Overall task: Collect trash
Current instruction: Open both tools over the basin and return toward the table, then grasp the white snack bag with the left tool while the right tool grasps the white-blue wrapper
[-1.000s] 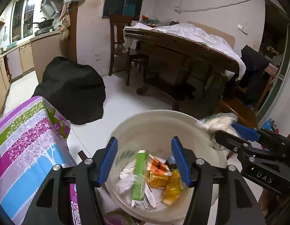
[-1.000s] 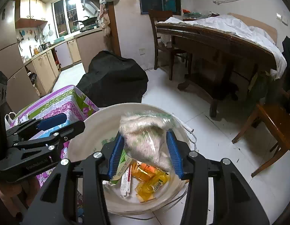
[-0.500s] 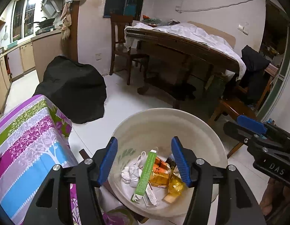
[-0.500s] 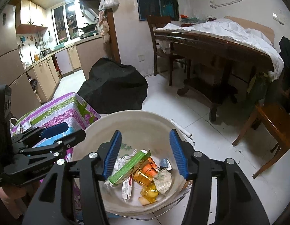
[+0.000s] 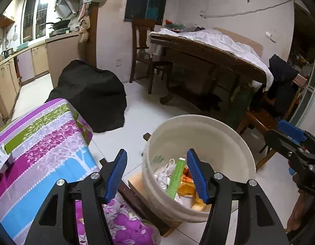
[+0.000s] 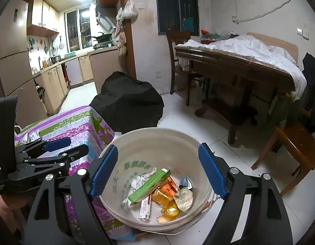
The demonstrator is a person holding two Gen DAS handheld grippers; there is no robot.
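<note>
Your right hand-held gripper (image 6: 158,170), jaws opening and empty, hovers over the white bucket (image 6: 137,143) with green printed characters; your left hand-held gripper (image 5: 156,175) stands half-open, empty.

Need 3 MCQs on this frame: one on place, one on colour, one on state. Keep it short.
1. Where does the green carton lie?
A. on the striped cloth
B. inside the white bucket
C. on the floor tiles

2. What colour are the pads of the right claw?
A. red
B. blue
C. yellow

3. What is between the right claw's pads?
A. nothing
B. a plastic bag
C. the carton

Key: 1 B, the carton leans among the wrappers at the bucket's bottom. 2 B, both ribbed pads are blue. 3 A, the jaws are opening with only air between them, and the crumpled clear bag lies in the bucket below.
</note>
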